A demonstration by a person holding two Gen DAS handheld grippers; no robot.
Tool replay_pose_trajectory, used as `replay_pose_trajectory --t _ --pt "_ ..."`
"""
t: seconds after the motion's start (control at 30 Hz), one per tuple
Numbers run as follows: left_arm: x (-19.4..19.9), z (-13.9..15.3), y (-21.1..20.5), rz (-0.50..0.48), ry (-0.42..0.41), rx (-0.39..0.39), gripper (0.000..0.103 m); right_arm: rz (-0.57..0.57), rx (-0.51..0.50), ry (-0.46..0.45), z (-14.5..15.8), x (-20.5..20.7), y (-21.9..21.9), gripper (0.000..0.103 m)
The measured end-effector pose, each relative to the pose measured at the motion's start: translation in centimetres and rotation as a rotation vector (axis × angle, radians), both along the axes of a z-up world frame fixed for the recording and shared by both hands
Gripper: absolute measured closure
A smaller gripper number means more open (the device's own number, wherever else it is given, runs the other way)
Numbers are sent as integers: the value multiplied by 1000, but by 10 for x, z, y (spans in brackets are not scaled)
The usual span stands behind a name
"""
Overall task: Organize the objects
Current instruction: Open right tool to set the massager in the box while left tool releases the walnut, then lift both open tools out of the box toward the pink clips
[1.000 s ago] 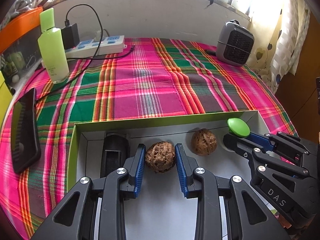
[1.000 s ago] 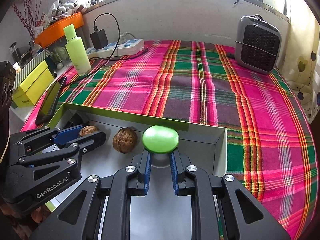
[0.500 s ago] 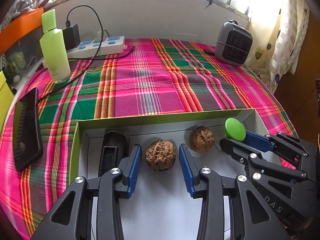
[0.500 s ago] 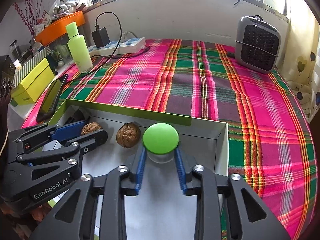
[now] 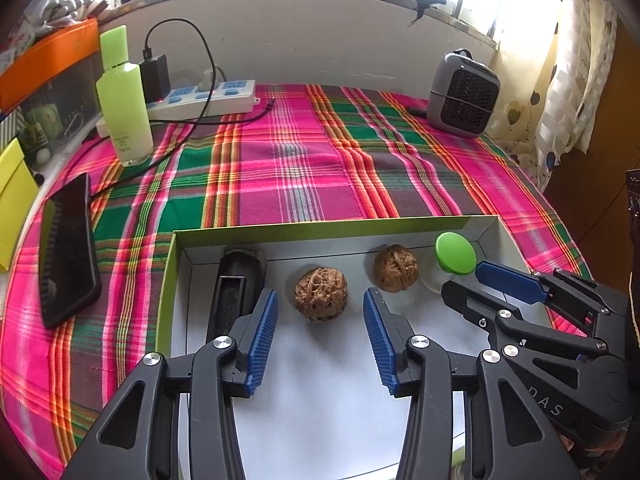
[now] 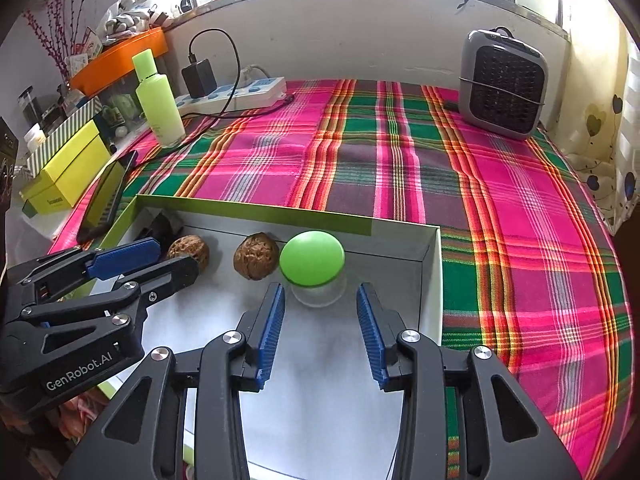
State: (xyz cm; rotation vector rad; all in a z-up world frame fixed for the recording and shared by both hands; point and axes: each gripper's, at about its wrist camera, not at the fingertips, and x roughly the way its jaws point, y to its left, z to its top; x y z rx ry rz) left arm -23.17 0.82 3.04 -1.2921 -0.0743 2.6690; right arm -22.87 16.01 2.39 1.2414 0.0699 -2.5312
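Walnuts [image 5: 320, 298] and a green-lidded jar [image 6: 313, 266] sit in a box [image 5: 320, 226] on the plaid-covered worktop [image 5: 304, 168] under a window. Left gripper [image 5: 320, 336] and right gripper [image 6: 321, 330] are opening, touching neither. A heater [image 6: 502, 82], bottle [image 5: 123, 100] and power strip [image 5: 208, 98] stand behind.

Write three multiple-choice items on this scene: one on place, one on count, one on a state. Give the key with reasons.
1. Where does the jar stand?
A. in the box
B. on the cloth
C. beside the heater

2. How many walnuts are in the box?
A. one
B. two
C. four

3. What does the right gripper hold?
A. the jar
B. a walnut
C. nothing

Key: 1 A, box walls surround it. 2 B, one walnut lies by another. 3 C, its opening jaws stand clear of the jar.
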Motion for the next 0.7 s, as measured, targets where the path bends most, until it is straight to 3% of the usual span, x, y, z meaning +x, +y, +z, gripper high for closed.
replay_pose_trajectory --t 0.7 --pt "59 26 -9 12 105 -9 58 -5 -50 77 24 56 14 64"
